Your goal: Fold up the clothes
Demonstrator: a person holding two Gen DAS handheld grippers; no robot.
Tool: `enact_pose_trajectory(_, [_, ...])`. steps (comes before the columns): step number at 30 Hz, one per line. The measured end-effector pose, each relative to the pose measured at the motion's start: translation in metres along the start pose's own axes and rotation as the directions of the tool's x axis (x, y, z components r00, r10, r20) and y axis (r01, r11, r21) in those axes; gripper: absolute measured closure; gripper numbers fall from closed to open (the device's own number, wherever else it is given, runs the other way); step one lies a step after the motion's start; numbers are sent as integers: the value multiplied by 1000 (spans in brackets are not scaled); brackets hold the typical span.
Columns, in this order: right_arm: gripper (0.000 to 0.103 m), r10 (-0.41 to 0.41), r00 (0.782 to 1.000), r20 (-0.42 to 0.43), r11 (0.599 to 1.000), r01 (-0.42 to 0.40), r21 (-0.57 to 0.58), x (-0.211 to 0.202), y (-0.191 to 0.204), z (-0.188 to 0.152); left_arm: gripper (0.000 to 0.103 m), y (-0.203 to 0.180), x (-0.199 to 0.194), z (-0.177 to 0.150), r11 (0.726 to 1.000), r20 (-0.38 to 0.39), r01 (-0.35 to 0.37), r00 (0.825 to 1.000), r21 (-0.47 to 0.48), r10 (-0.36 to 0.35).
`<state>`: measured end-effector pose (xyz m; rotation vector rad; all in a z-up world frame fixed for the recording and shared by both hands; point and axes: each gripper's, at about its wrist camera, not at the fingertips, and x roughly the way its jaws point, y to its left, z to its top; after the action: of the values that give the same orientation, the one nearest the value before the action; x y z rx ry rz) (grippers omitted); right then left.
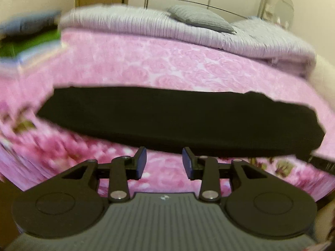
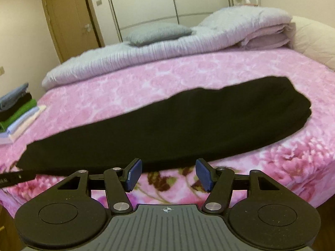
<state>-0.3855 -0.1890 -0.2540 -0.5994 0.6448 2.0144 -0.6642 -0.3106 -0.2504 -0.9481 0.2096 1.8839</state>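
We see both the left gripper [image 1: 164,162] and right gripper [image 2: 168,174] spread apart, empty, just short of the black garment's [image 2: 167,129] near edge, bare pink bedspread [image 2: 146,79] beyond it.

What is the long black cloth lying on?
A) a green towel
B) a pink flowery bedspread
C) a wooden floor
B: the long black folded cloth lies flat across the pink flowery bedspread, which shows on every side of it.

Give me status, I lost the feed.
Left gripper open, empty. Right gripper open, empty. Black garment lies long on pink bedspread. Nothing in the way.
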Motion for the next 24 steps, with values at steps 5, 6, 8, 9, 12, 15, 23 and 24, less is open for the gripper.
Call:
enact_pose_trajectory(5, [42, -4, 998, -67, 999, 6, 31, 35, -17, 0, 70, 93, 31, -6, 919, 74, 91, 995, -384, -68])
enact_pose_trajectory(6, [42, -5, 997, -73, 999, 8, 40, 41, -21, 2, 70, 113, 36, -5, 888, 91, 81, 995, -452, -45])
enact_pose_trajectory(8, [42, -6, 996, -84, 998, 11, 59, 52, -29, 6, 70, 147, 46, -2, 822, 112, 69, 994, -565, -6])
enact_pose_trajectory(9, [42, -6, 996, -90, 998, 13, 69, 58, -33, 8, 70, 163, 50, 0, 787, 118, 64, 993, -613, 11])
enact_pose_trajectory(12, [42, -7, 994, -107, 995, 18, 97, 74, -44, 14, 69, 202, 64, 6, 681, 140, 84, 990, -728, 27])
enact_pose_trajectory(15, [42, -8, 992, -125, 992, 24, 125, 91, -56, 20, 69, 221, 79, 6, 589, 160, 119, 987, -799, 18])
enact_pose_trajectory(23, [42, 14, 986, -166, 990, 9, 138, 119, -71, 37, 70, 237, 96, 6, 511, 201, 143, 978, -848, 61])
enact_pose_trajectory(24, [42, 18, 986, -167, 989, 6, 145, 121, -74, 38, 70, 236, 98, 7, 515, 208, 146, 976, -845, 66])
